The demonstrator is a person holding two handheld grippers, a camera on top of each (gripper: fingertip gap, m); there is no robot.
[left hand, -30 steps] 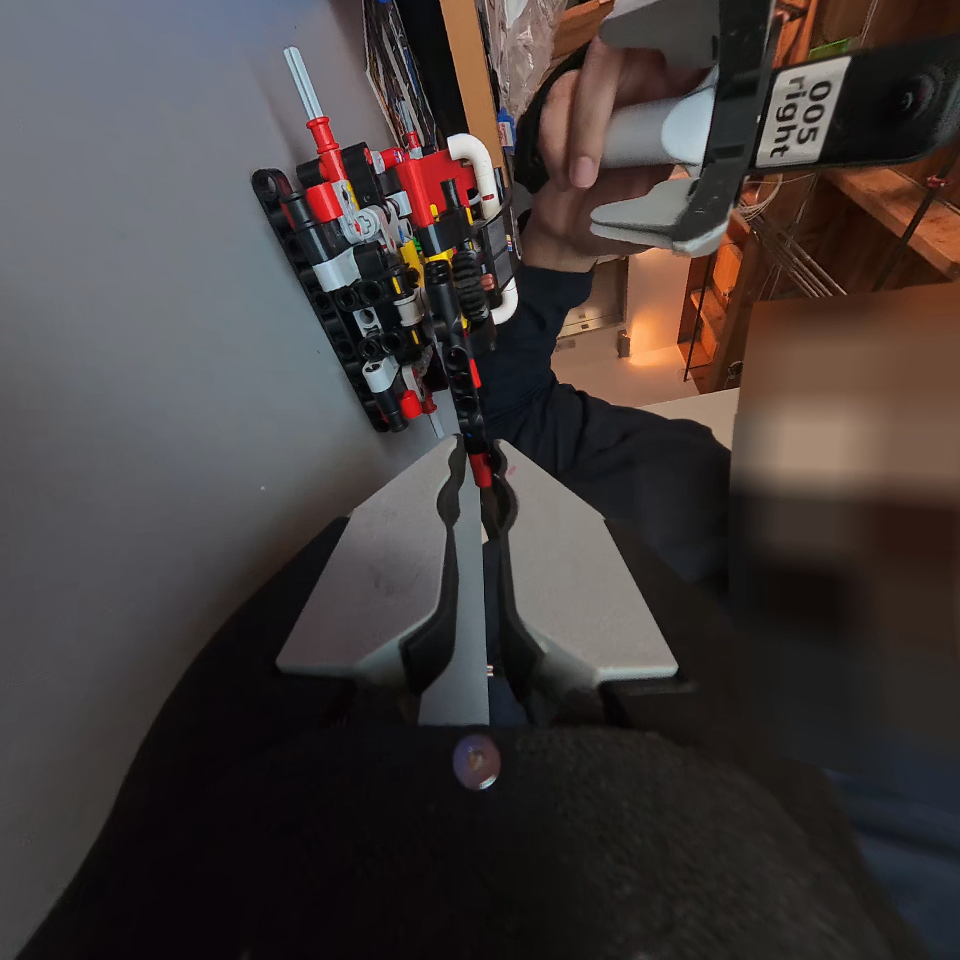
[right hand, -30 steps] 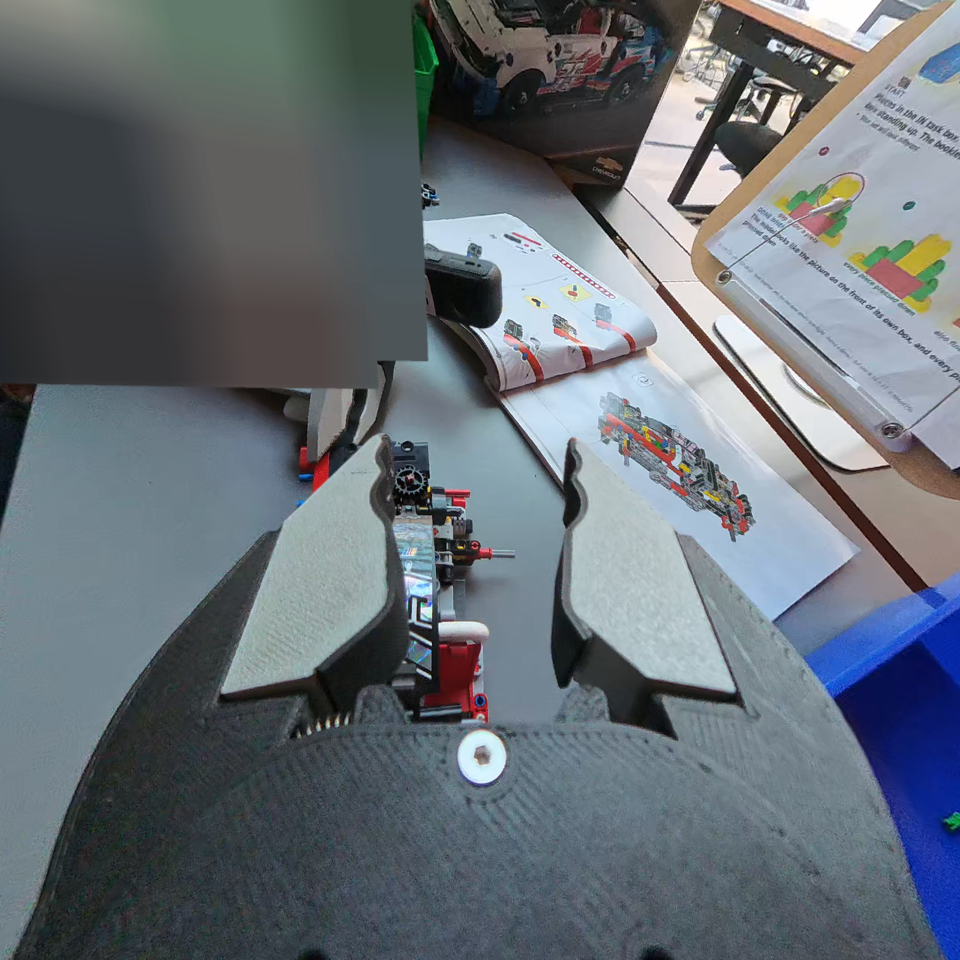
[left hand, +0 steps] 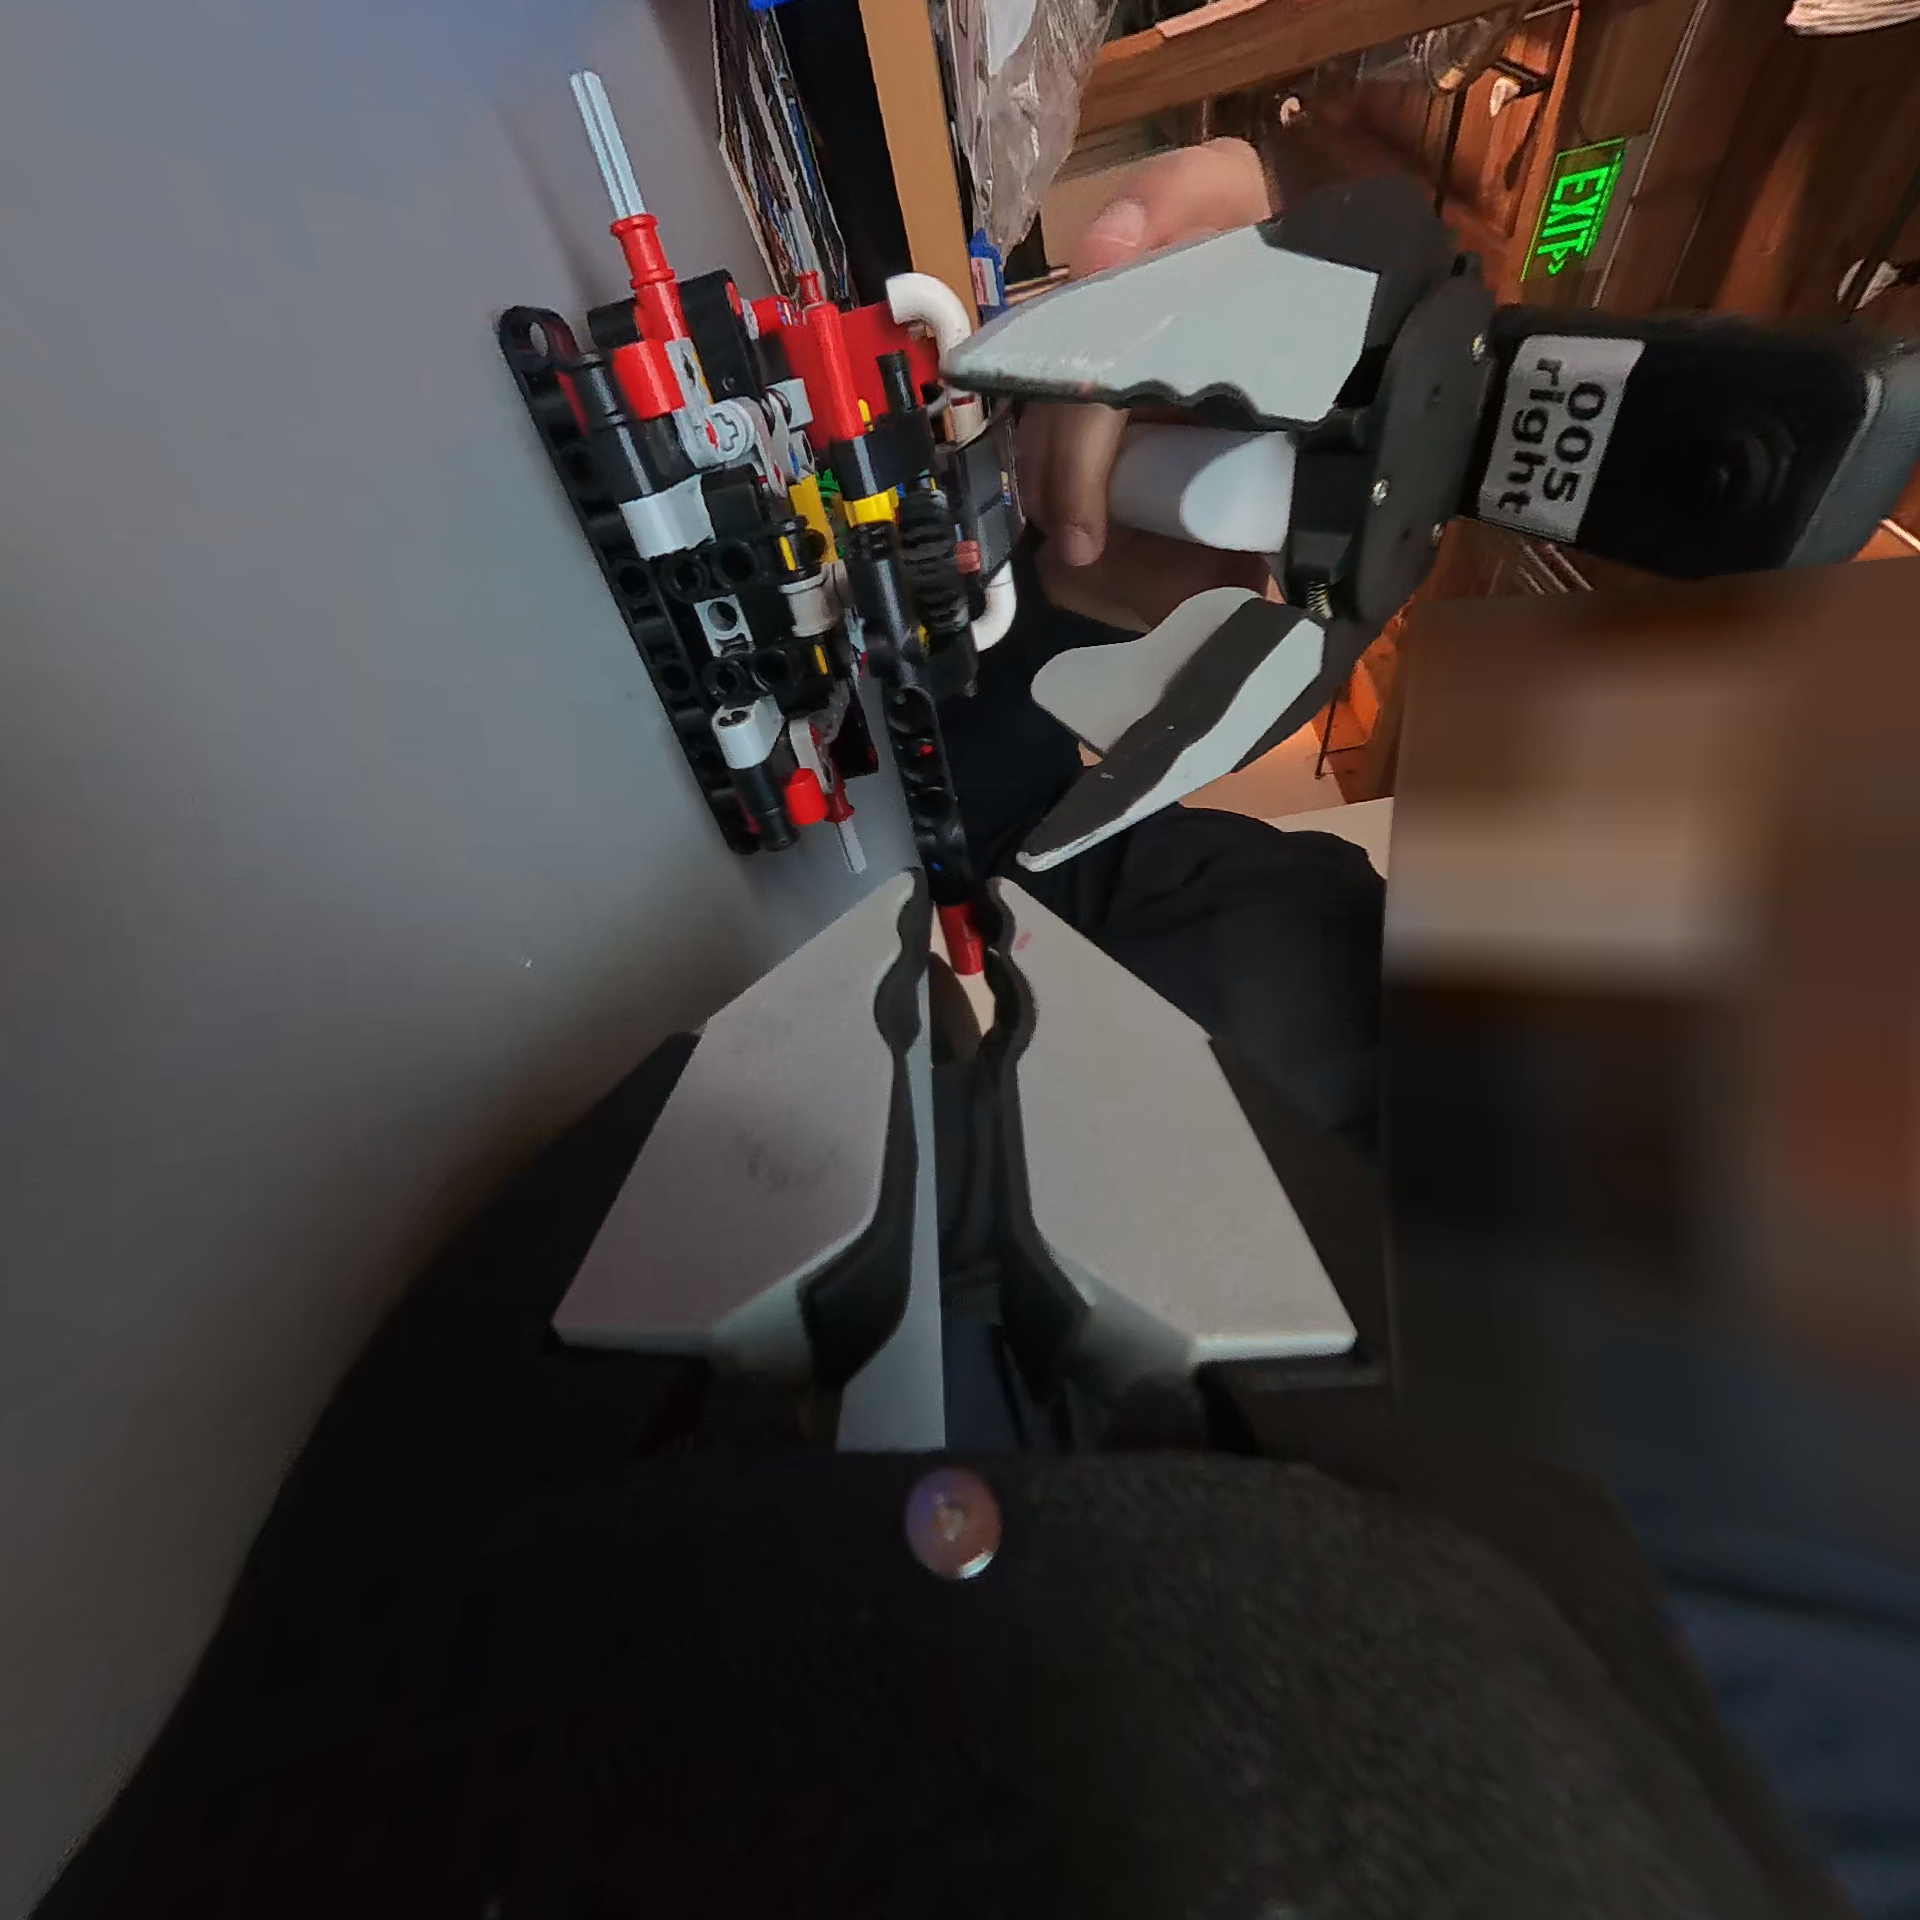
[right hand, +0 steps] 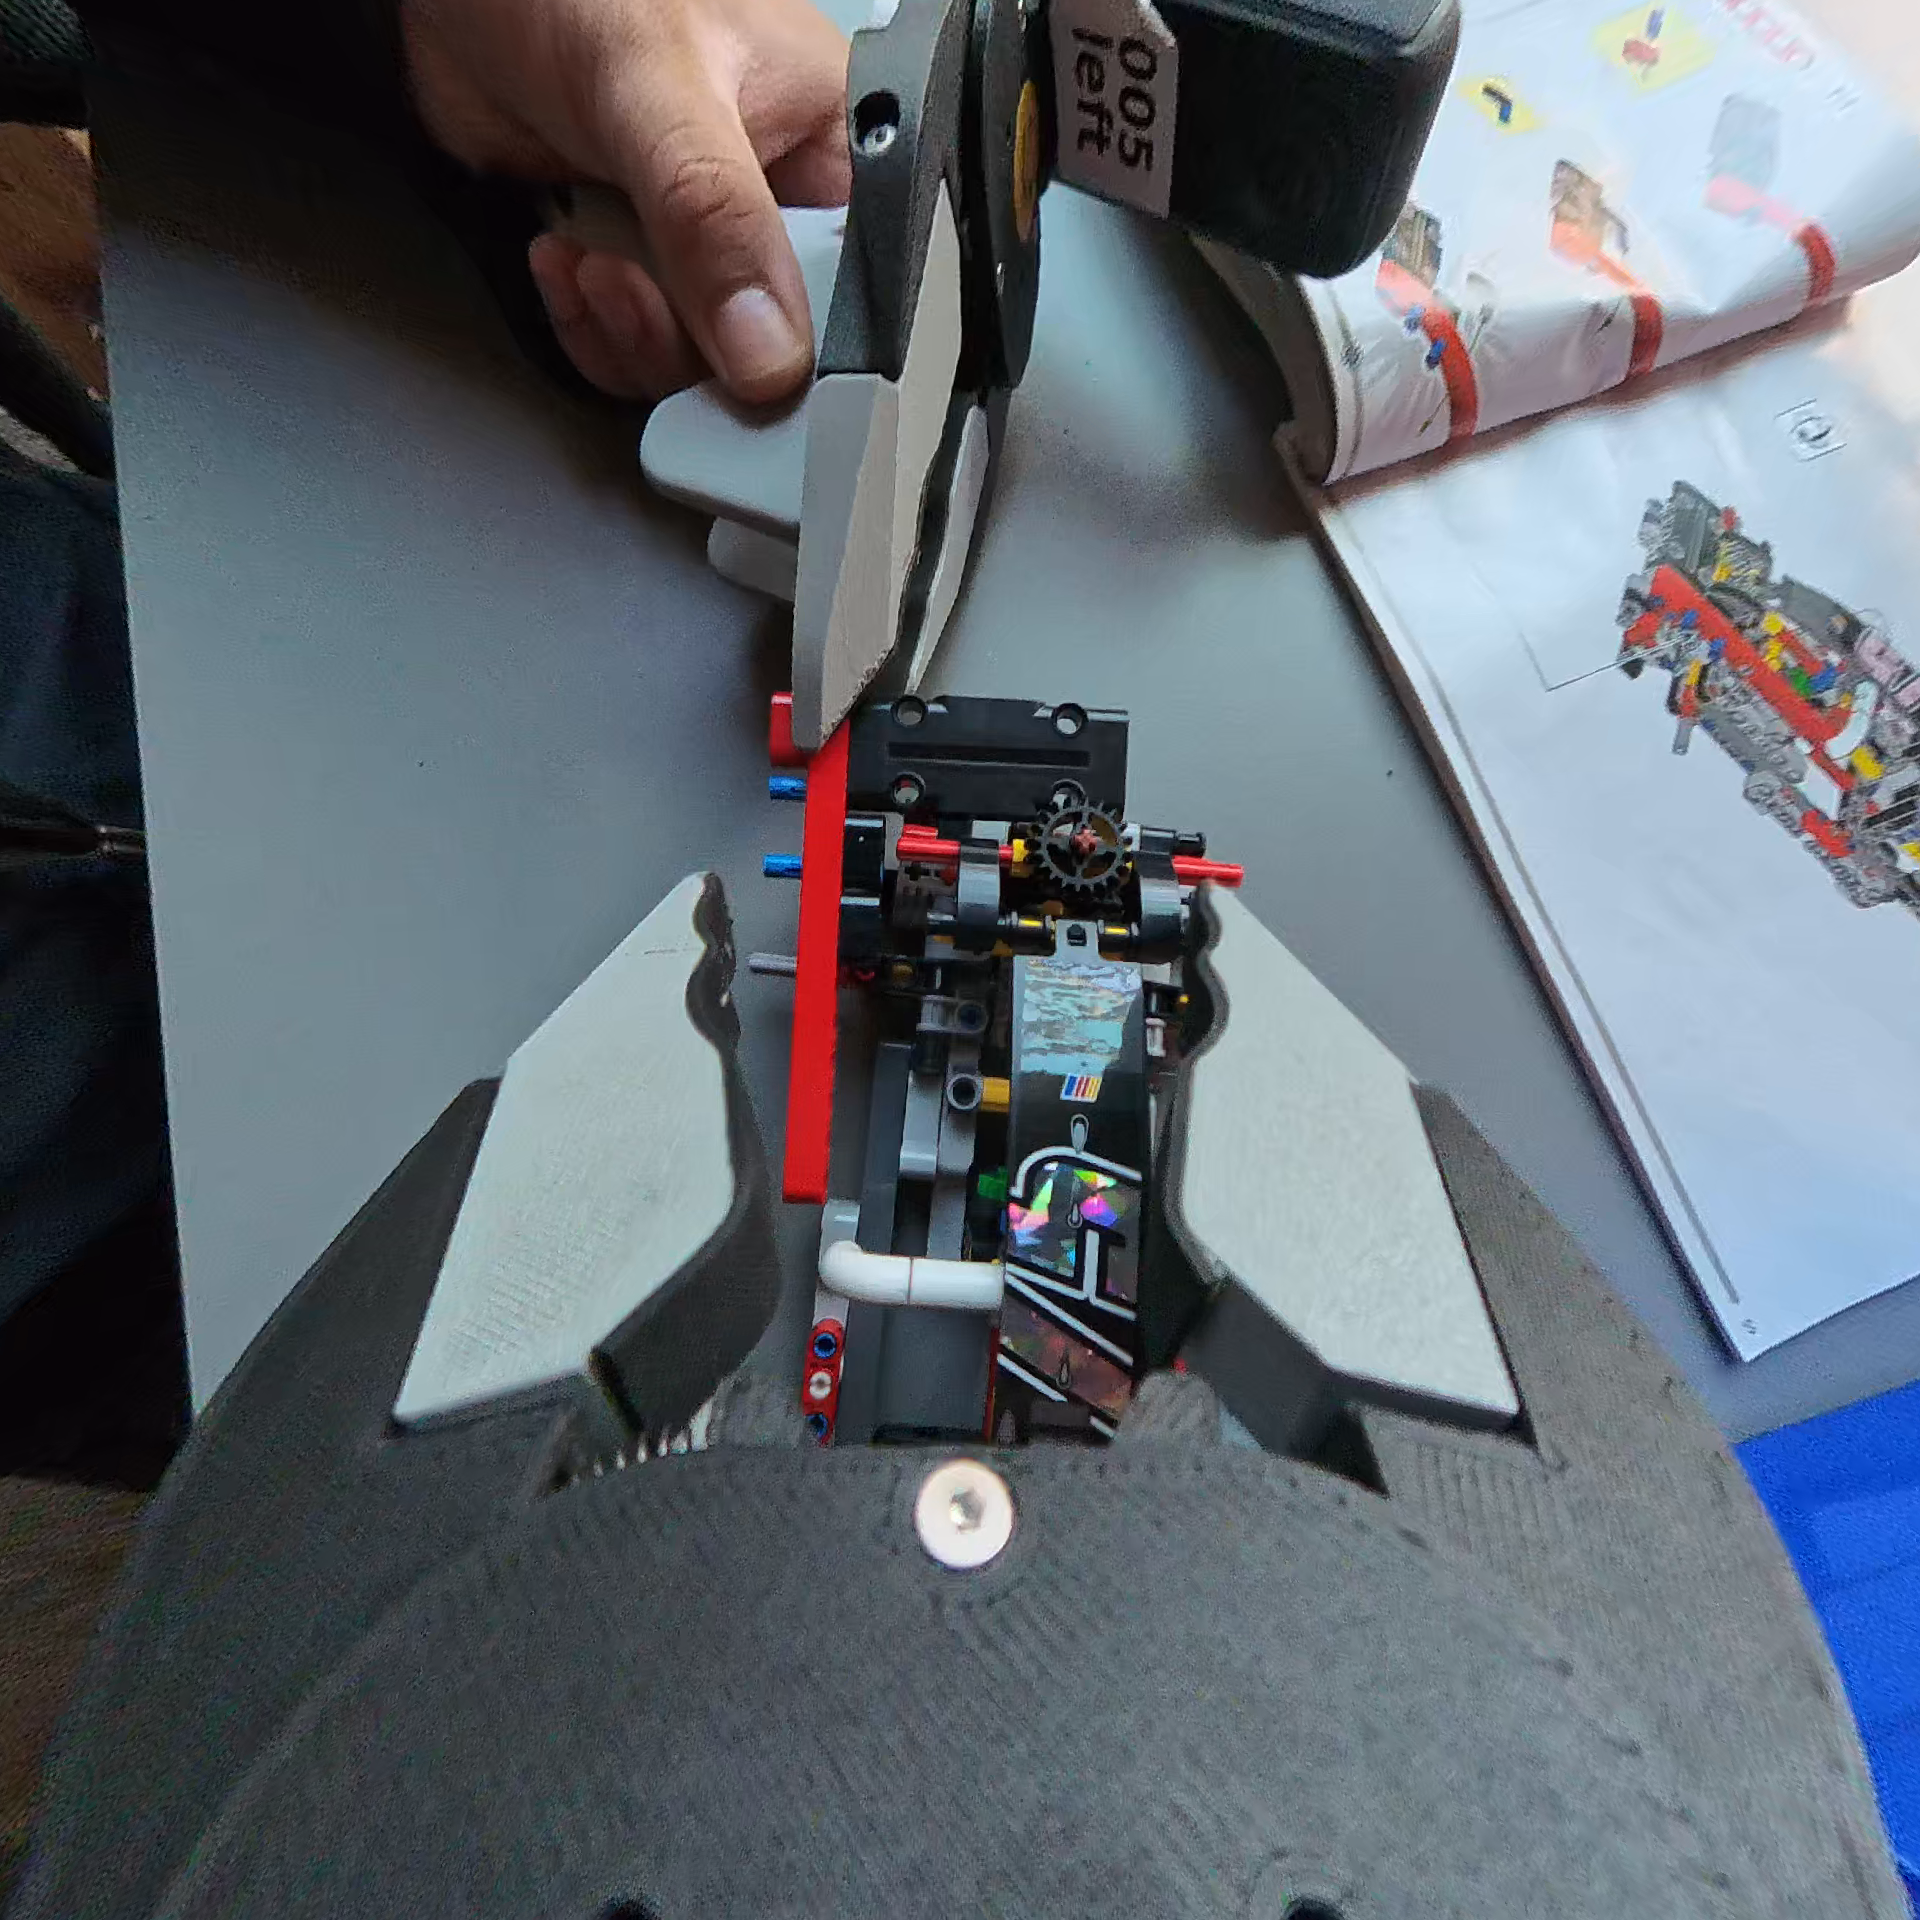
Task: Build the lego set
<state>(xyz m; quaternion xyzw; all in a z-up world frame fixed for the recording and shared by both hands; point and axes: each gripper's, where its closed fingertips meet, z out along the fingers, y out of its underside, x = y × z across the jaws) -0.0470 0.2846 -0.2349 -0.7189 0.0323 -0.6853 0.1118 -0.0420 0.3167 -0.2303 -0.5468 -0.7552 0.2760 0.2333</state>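
A small brick-built vehicle frame point(right hand: 987, 1039), black, red and grey with a gear and shiny stickers, lies on the grey table point(right hand: 416, 727). My left gripper point(left hand: 956, 894) is shut on a red pin point(left hand: 961, 935) at the end of the frame's long side beam point(left hand: 925, 748). The right wrist view shows that gripper point(right hand: 842, 686) at the frame's far left corner, where the pin point(right hand: 781, 727) sticks out. My right gripper point(right hand: 961, 899) is open wide and straddles the frame from above. Its left finger stands clear of the red beam point(right hand: 816, 987). It also shows in the left wrist view point(left hand: 997, 608).
An open instruction booklet point(right hand: 1662, 727) lies on the table to the right of the frame. A blue bin point(right hand: 1849, 1558) sits at the lower right. A person's hand point(right hand: 644, 156) holds the left gripper. Wooden shelving point(left hand: 1714, 156) stands behind.
My right gripper has moved over the frame and its jaws have widened around it. My left gripper has kept its grip on the red pin and stayed in place.
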